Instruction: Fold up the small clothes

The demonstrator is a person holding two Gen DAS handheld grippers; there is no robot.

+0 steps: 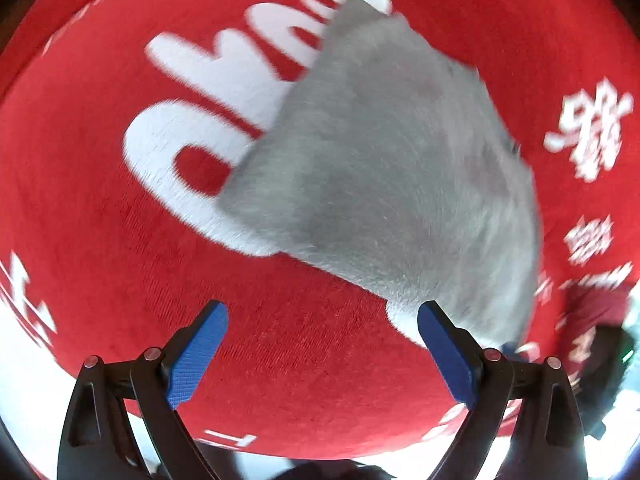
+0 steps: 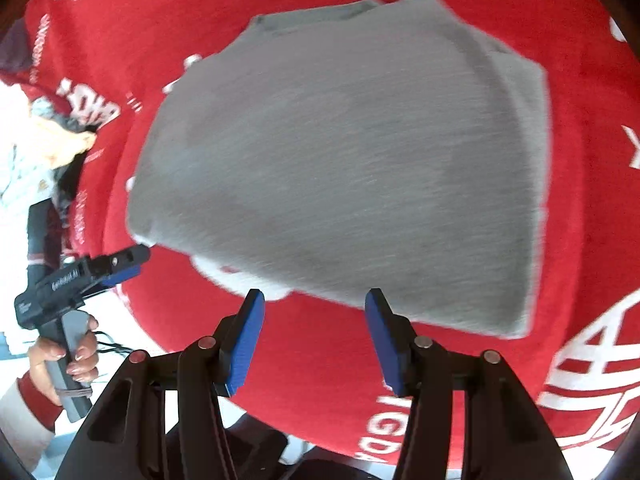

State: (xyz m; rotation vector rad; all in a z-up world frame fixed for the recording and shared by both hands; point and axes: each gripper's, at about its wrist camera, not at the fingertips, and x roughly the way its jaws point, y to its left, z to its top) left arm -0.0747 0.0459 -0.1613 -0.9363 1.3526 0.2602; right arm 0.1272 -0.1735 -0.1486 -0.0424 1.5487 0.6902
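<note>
A folded grey garment (image 1: 384,168) lies flat on a red cloth with white lettering (image 1: 120,272). In the right wrist view the garment (image 2: 352,160) fills the middle, with stacked folded layers along its right edge. My left gripper (image 1: 322,316) is open and empty, hovering at the garment's near corner, which lies by its right finger. My right gripper (image 2: 314,300) is open and empty just short of the garment's near edge. The left gripper also shows in the right wrist view (image 2: 124,264), held by a hand at the left, close to the garment's left corner.
The red cloth (image 2: 580,240) covers the whole work surface. A pile of other clothes (image 2: 52,120) lies at its left side in the right wrist view. The person's hand (image 2: 72,360) and sleeve are at the lower left there.
</note>
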